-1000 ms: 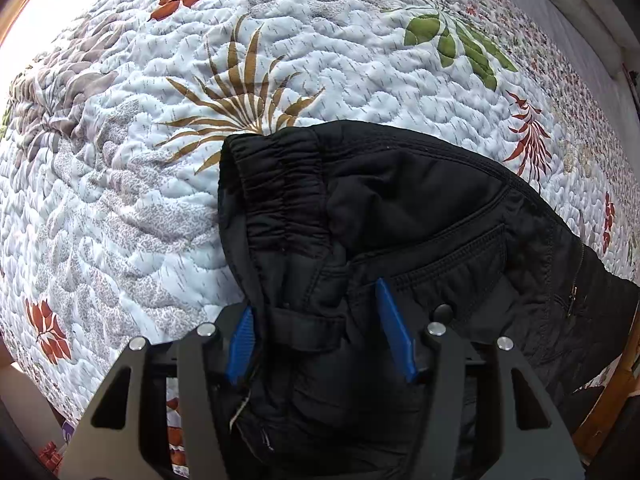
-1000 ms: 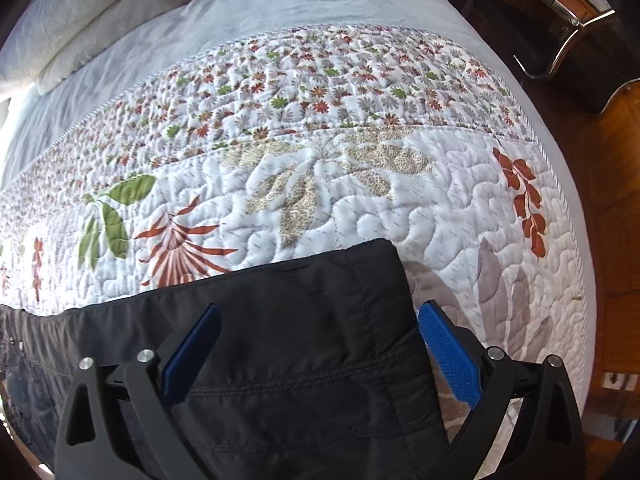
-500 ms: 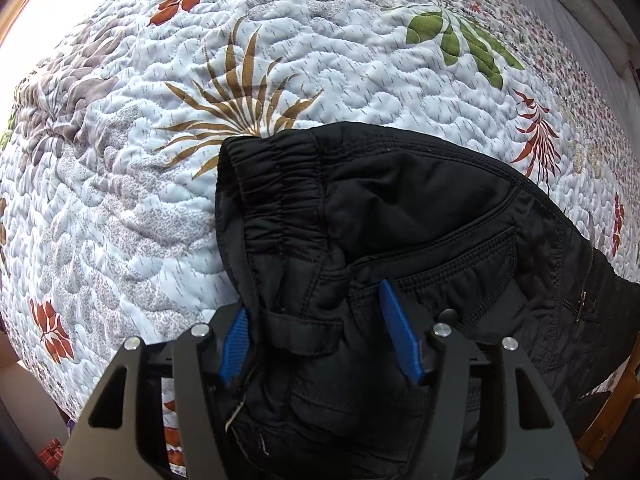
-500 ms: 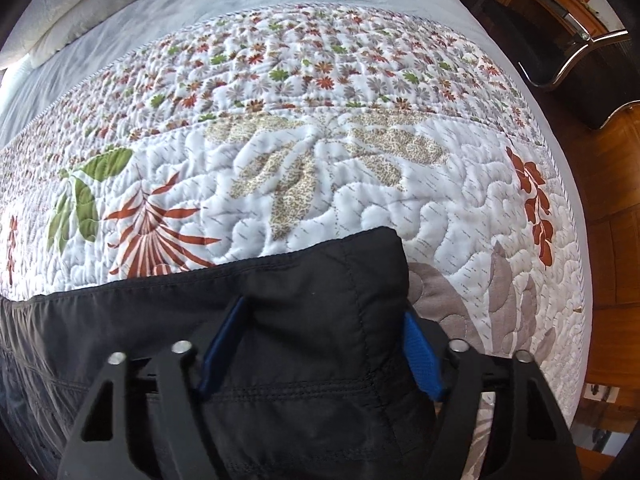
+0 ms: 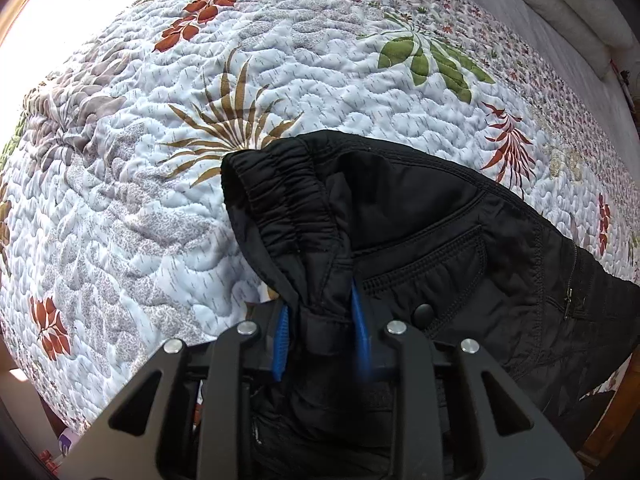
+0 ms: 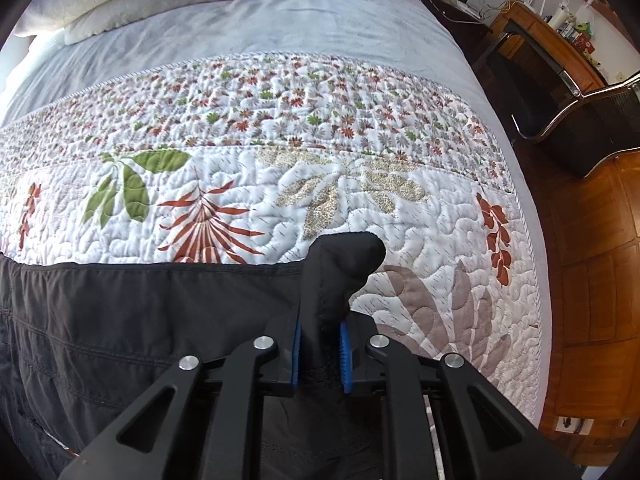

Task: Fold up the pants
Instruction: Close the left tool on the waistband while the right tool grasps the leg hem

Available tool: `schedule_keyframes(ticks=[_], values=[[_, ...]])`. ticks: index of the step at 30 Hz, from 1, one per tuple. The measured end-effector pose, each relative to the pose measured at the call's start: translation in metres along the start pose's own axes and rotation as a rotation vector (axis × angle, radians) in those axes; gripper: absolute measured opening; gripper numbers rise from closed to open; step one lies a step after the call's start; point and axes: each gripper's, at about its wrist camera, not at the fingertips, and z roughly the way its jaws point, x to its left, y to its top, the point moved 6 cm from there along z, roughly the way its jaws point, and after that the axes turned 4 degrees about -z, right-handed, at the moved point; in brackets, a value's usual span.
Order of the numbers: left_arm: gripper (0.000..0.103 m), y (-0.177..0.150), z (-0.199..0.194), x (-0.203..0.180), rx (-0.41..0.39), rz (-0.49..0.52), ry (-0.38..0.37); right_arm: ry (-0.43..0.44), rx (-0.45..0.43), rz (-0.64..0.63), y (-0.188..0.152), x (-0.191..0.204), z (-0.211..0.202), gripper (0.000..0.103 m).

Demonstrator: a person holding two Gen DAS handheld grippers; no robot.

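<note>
- Both of my grippers have clamped since the earlier frames: the jaws that stood apart over flat cloth now pinch it, and each pinched fold has come up off the quilt.
- Left gripper (image 5: pixel 320 320): jaws closing onto the waist end of the black pants (image 5: pixel 420 240). A tuck of cloth beside the elastic waistband (image 5: pixel 280 196) sits pressed between the blue pads (image 5: pixel 282 336). The gripper points down at the bed.
- The pants lie lengthwise across the floral quilt (image 5: pixel 160 200), near the bed's near edge, back pocket (image 5: pixel 432 264) facing up.
- Right gripper (image 6: pixel 320 340): clenched on the leg hem (image 6: pixel 344 264), which stands up as a bunched peak between the pads. The rest of the leg lies flat to the left of it.
- Step in hand, as I judge it: both ends are secured, and the fold itself is not yet made.
- Next move calls for lifting both ends evenly, keeping the cloth taut between my hands, then carrying one end over the other and aligning the edges before release.
- Risk: slippery fabric may slide from a shallow pinch.
</note>
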Motion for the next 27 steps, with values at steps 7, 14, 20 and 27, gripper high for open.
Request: schedule_keyframes(ticks=[7, 14, 20, 27], values=[[0.021, -0.011, -0.028, -0.001, -0.088, -0.016, -0.097, 0.042, -0.133, 0.007, -0.005, 0.000, -0.060, 0.014], [0.020, -0.032, -0.061, 0.013, -0.145, 0.041, -0.193, 0.110, -0.264, 0.016, -0.040, 0.010, -0.125, 0.014], [0.020, -0.050, -0.096, 0.006, -0.229, 0.097, -0.298, 0.140, -0.369, 0.040, -0.078, 0.010, -0.168, 0.014], [0.020, -0.105, -0.135, 0.019, -0.299, 0.151, -0.425, 0.186, -0.493, 0.166, -0.147, -0.019, -0.207, 0.014]])
